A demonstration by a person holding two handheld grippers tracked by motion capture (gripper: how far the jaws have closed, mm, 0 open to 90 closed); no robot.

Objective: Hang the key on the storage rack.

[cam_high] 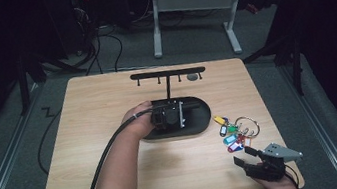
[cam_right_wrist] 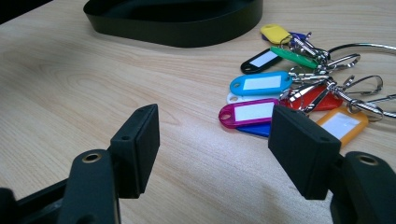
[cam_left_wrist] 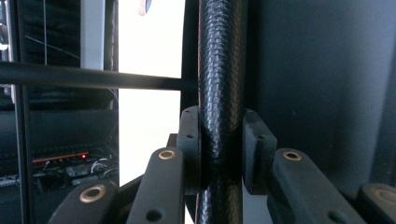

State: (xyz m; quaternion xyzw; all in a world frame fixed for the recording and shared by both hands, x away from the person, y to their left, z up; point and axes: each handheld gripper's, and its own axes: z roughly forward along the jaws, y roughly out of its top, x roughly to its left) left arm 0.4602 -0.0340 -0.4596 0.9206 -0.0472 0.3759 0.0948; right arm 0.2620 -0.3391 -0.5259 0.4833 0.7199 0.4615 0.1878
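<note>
A black key stand rises mid-table: an oval base, a thin post and a crossbar with small hooks. My left gripper lies over the base and is shut on the post, which runs between its pads. A bunch of coloured key tags on metal rings lies on the wood right of the base. My right gripper is open just in front of that bunch, at the table's front right. Its jaws face the tags with bare wood between them, and the base is behind.
A small grey thing sits by the crossbar's right end. The wooden table ends close behind the stand and just under my right hand. White desk legs and cables are on the floor beyond.
</note>
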